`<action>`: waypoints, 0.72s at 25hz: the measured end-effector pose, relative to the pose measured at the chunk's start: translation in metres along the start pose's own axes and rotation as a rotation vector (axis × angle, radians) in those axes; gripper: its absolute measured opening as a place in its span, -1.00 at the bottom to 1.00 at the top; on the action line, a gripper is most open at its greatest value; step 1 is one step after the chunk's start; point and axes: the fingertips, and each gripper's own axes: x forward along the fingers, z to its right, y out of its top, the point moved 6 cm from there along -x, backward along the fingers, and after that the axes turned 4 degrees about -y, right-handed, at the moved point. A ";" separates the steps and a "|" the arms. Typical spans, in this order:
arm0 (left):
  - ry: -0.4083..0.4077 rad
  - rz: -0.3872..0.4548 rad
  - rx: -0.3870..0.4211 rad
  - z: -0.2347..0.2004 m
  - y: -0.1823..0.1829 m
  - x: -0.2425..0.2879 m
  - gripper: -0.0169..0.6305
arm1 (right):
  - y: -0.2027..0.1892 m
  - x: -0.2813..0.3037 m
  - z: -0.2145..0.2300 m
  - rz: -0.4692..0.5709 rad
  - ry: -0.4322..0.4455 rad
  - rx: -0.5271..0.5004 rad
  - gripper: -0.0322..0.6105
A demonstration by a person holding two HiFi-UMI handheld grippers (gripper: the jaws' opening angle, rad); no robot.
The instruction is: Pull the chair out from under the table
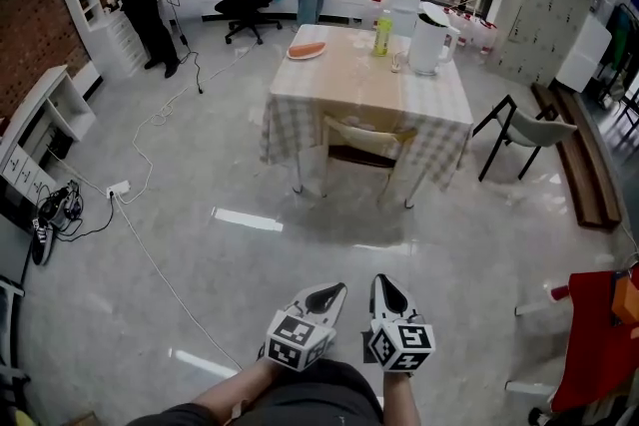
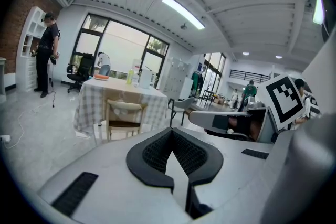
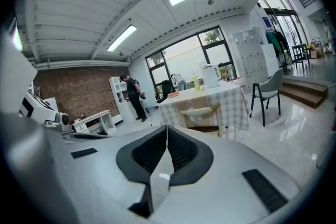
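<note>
White jug (image 1: 431, 43), green bottle (image 1: 382, 35), orange plate (image 1: 307, 51)

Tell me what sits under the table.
A light wooden chair is pushed under the table, its backrest and seat showing. The hanging checked tablecloth hides anything further in.

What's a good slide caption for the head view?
Left gripper and right gripper, both shut and empty, face the chair tucked under the table.
</note>
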 end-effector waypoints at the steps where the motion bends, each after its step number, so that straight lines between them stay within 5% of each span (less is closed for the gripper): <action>1: 0.007 0.002 0.000 -0.004 0.004 0.002 -0.92 | 0.004 0.006 0.001 0.002 0.007 -0.002 -0.87; 18: 0.008 0.017 -0.023 -0.072 0.065 0.059 -0.92 | 0.062 0.113 0.005 -0.019 0.064 -0.036 -0.87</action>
